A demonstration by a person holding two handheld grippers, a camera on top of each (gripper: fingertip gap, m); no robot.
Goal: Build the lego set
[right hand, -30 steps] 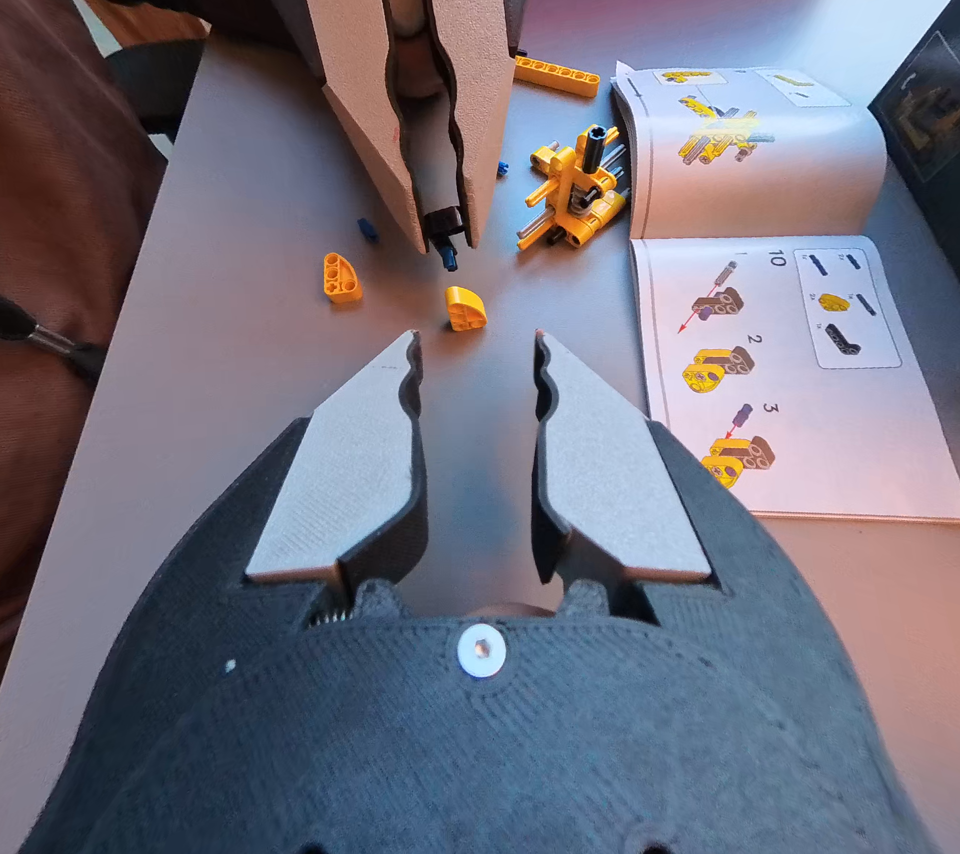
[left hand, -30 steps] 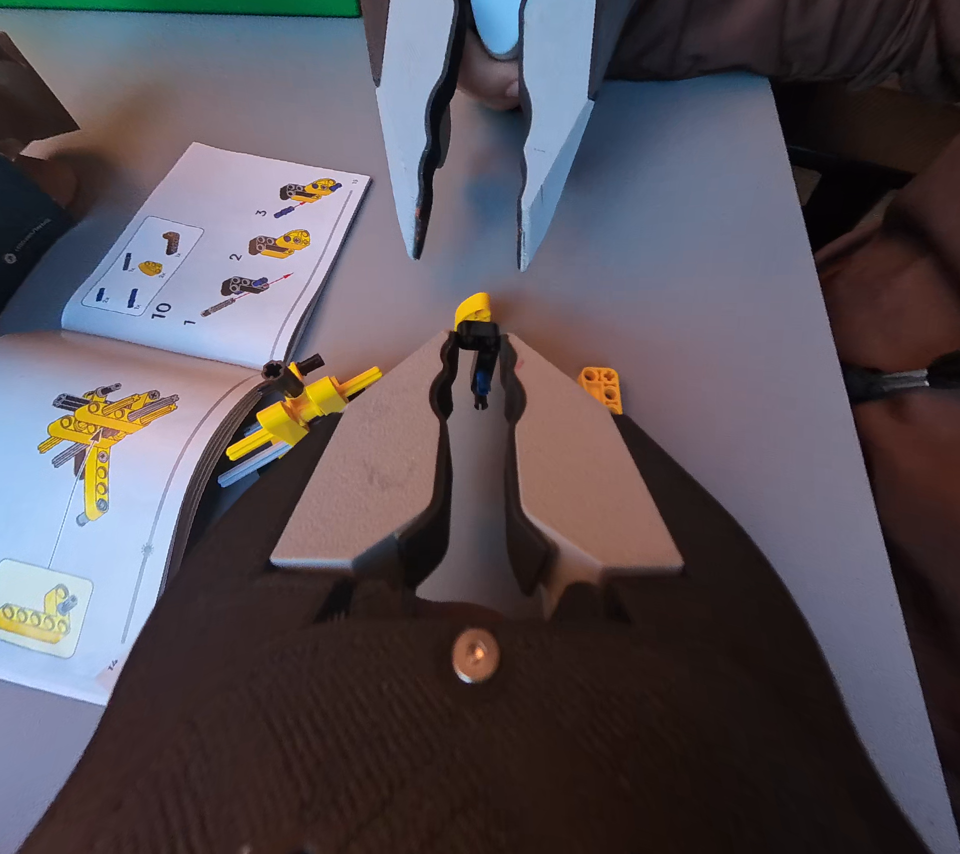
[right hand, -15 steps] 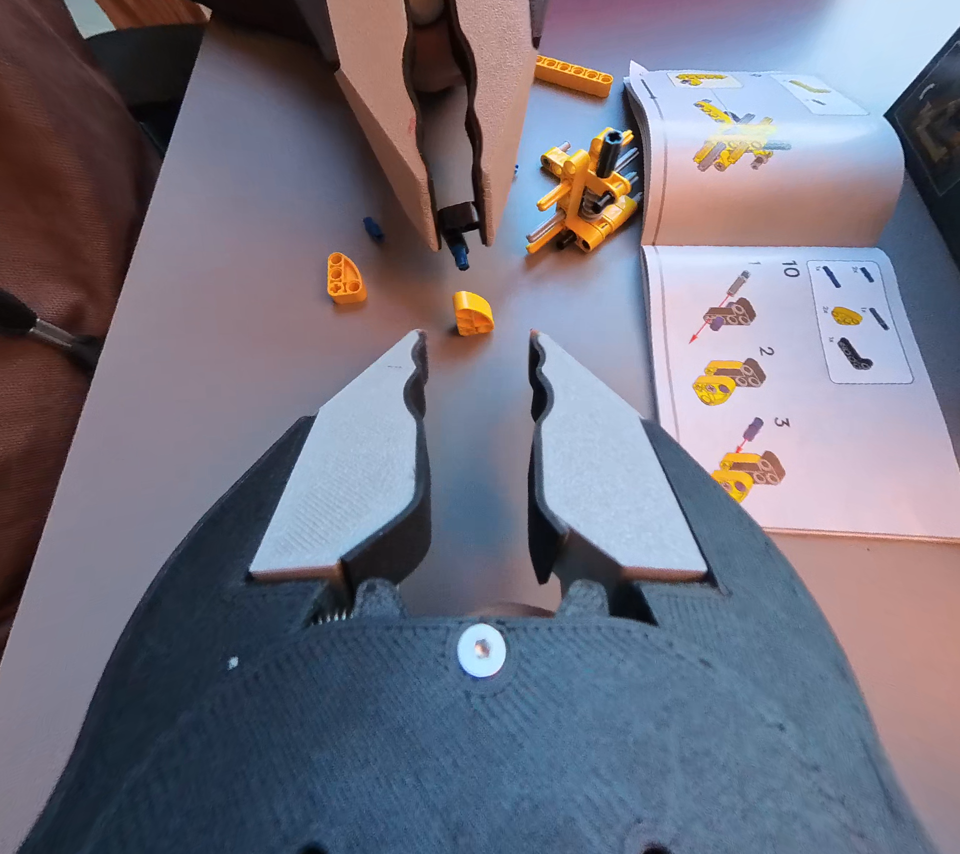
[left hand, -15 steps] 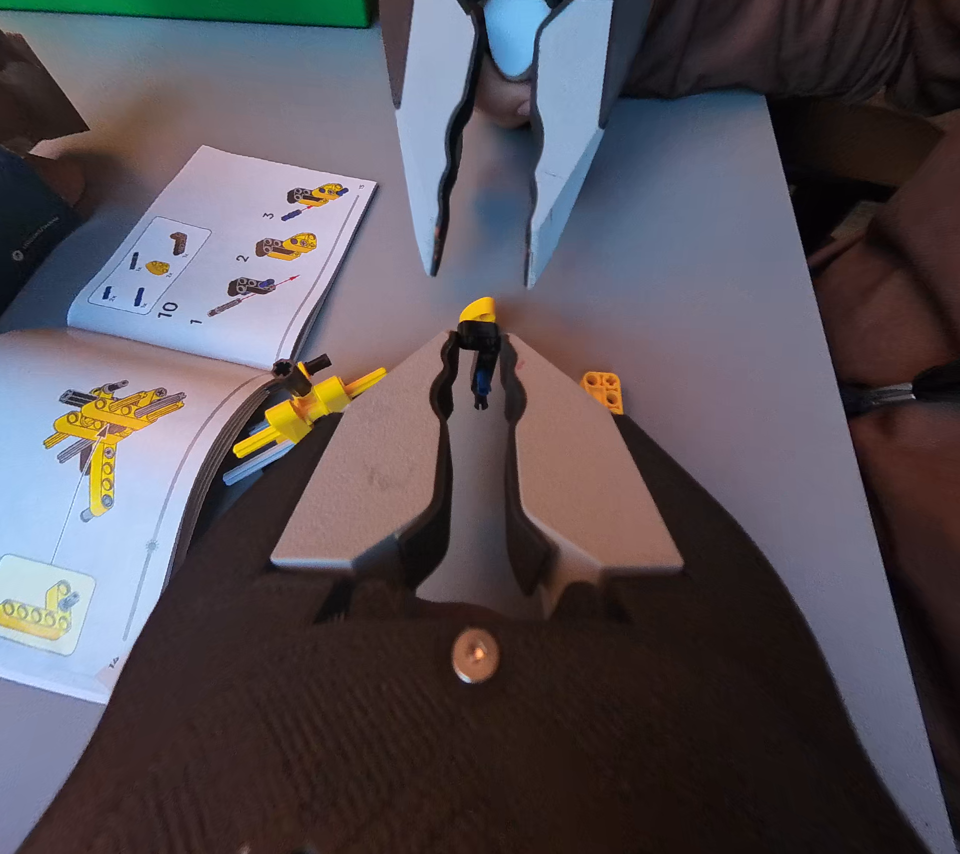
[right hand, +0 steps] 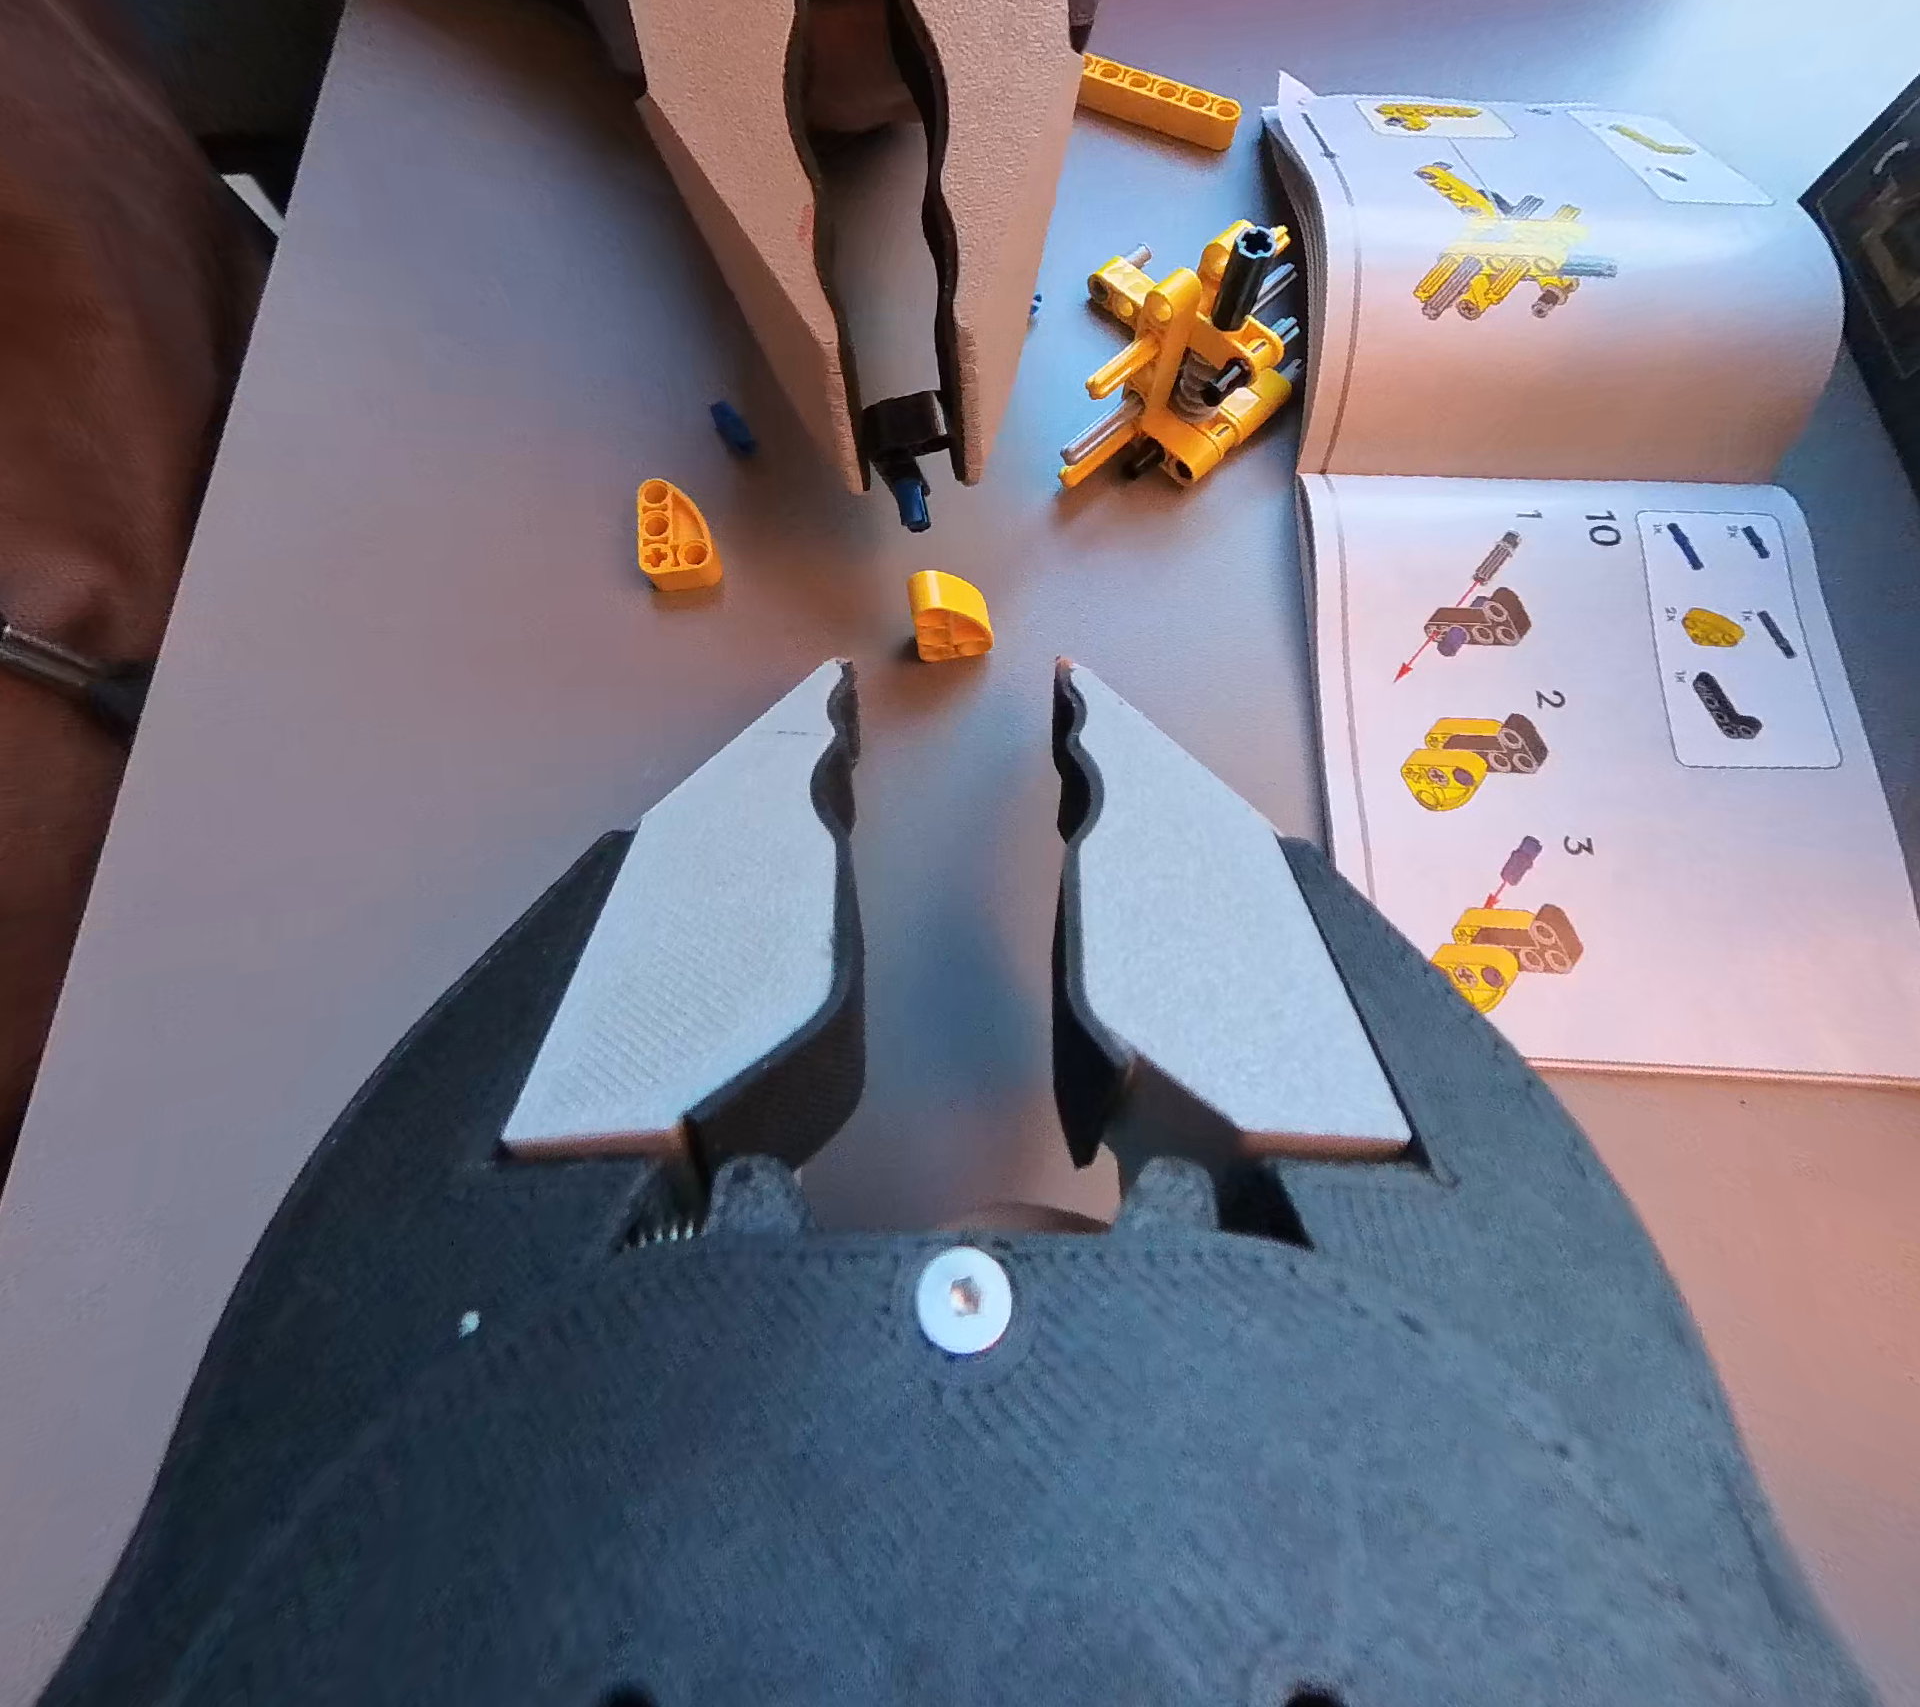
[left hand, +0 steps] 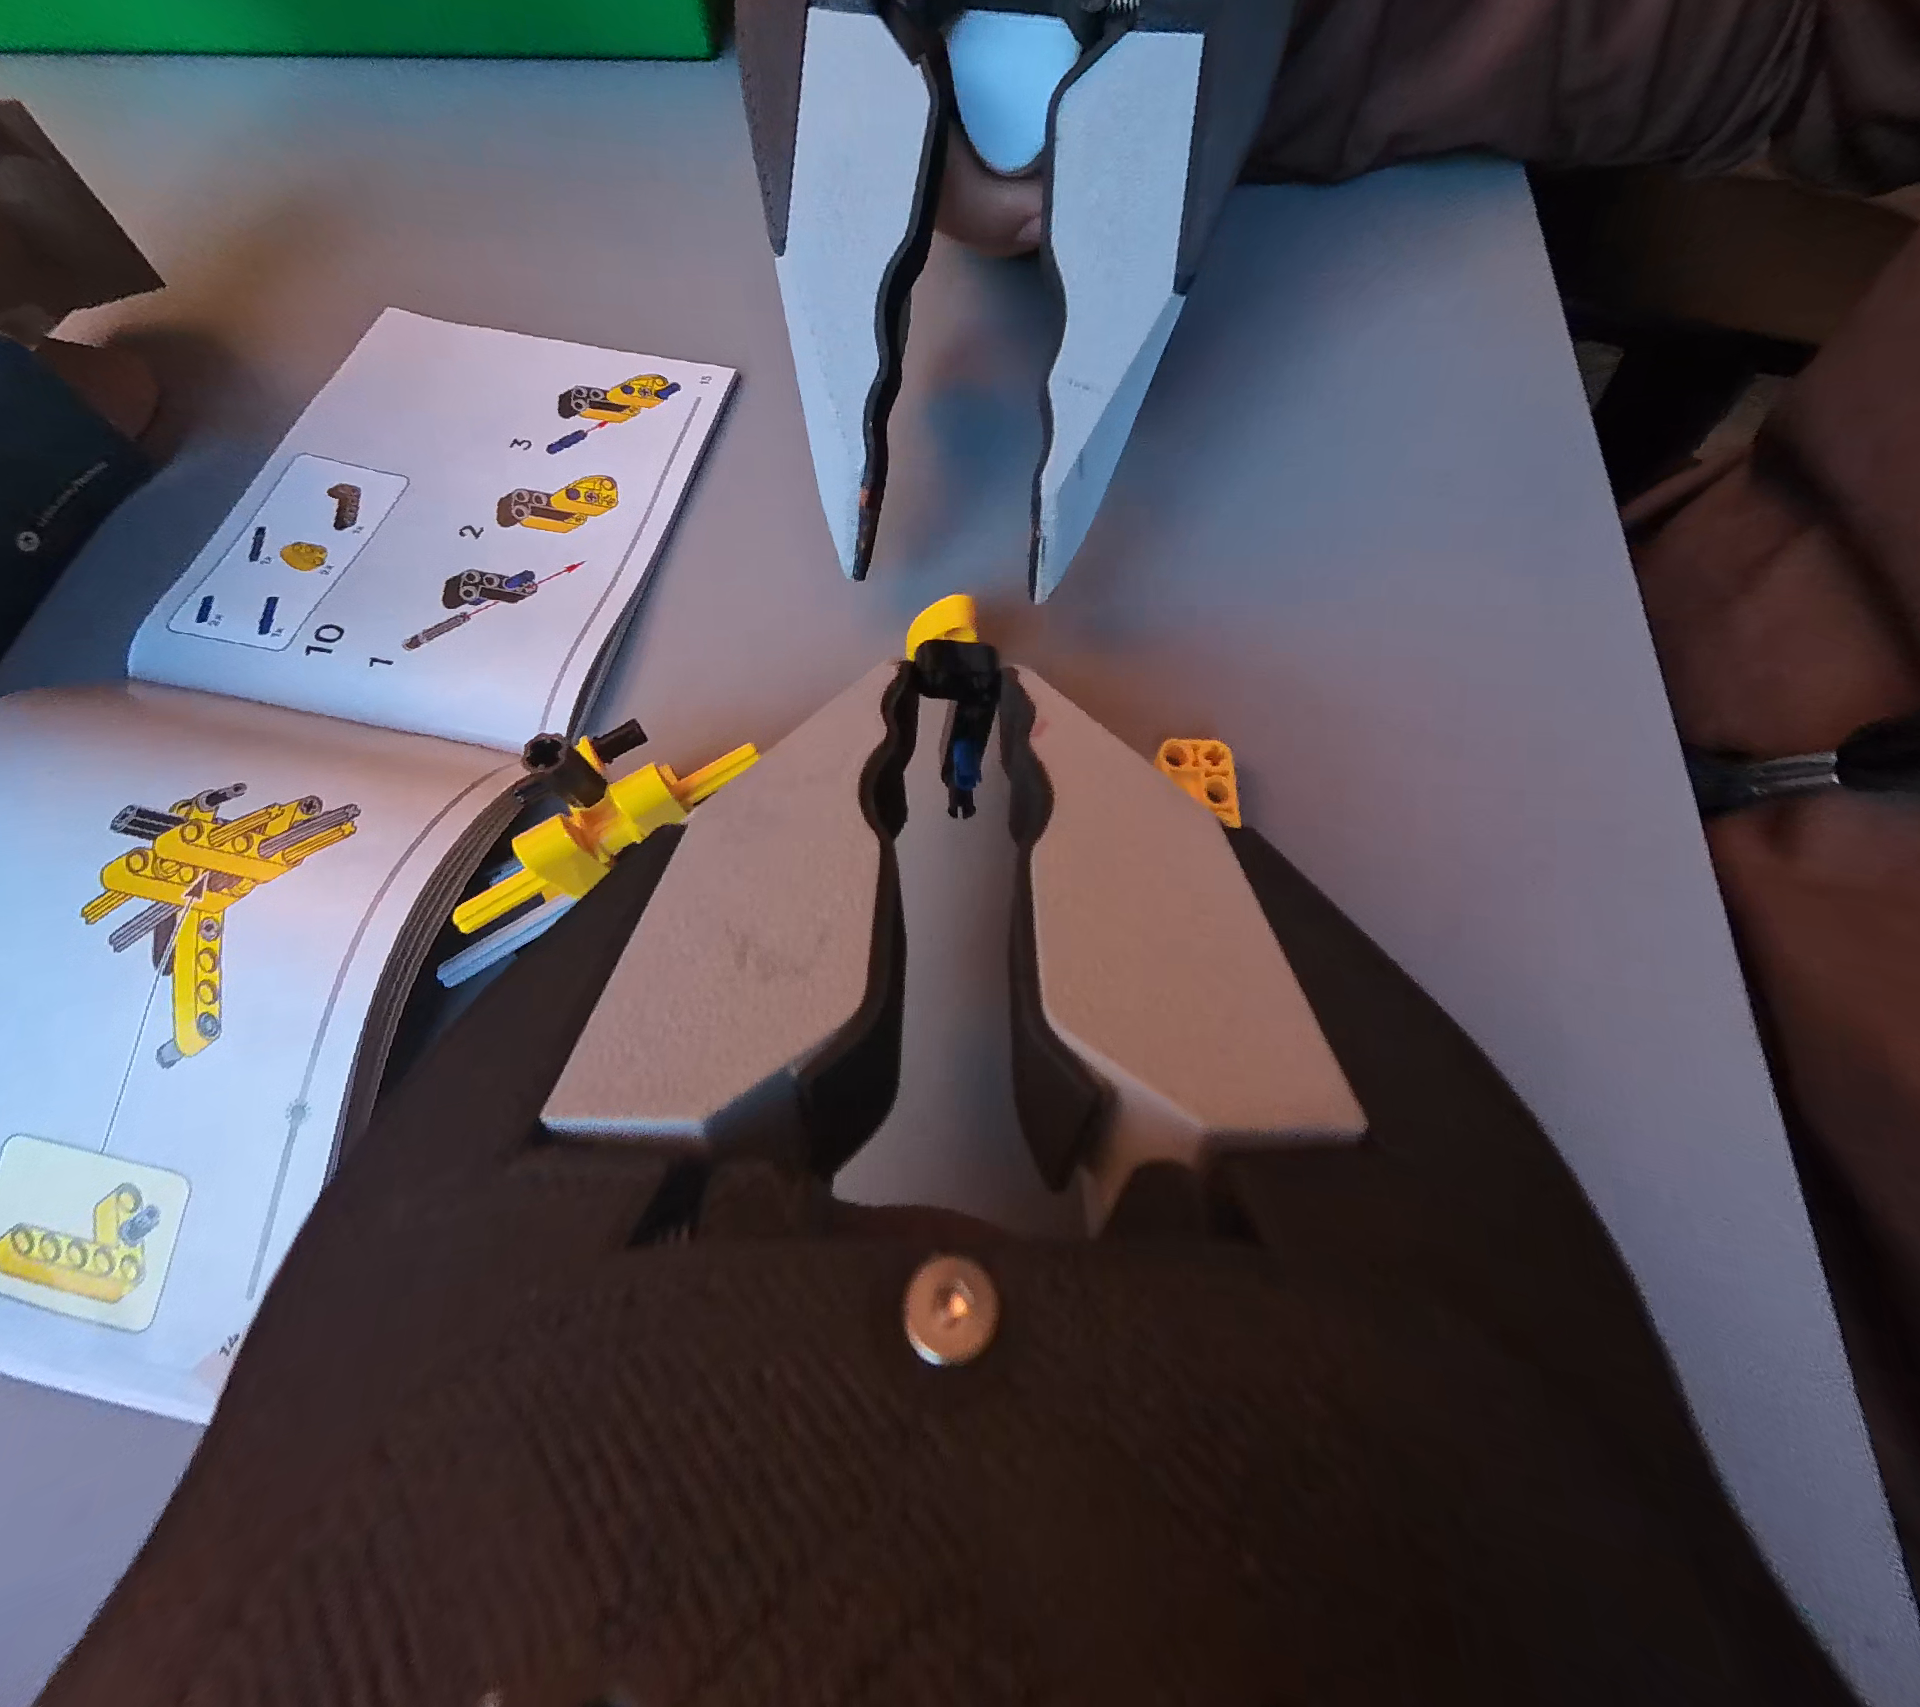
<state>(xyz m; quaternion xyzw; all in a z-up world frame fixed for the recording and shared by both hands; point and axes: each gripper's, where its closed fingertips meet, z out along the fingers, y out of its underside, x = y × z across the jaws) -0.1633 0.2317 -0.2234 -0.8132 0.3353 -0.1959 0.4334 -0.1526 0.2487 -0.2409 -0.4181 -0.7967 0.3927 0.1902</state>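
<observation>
Black piece (left hand: 954, 670) half-hidden, left hand-held gripper (left hand: 954, 670)

Opposed close wrist views, shared tabletop (left hand: 1351, 514)

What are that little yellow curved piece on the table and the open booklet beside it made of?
The yellow curved piece looks like hard moulded plastic: smooth, slightly glossy, with crisp moulded holes. The booklet looks like thin printed paper with a faint sheen; its stacked page edges show and one page curls upward. The table under them is a matte grey surface; I cannot tell its material.
</observation>
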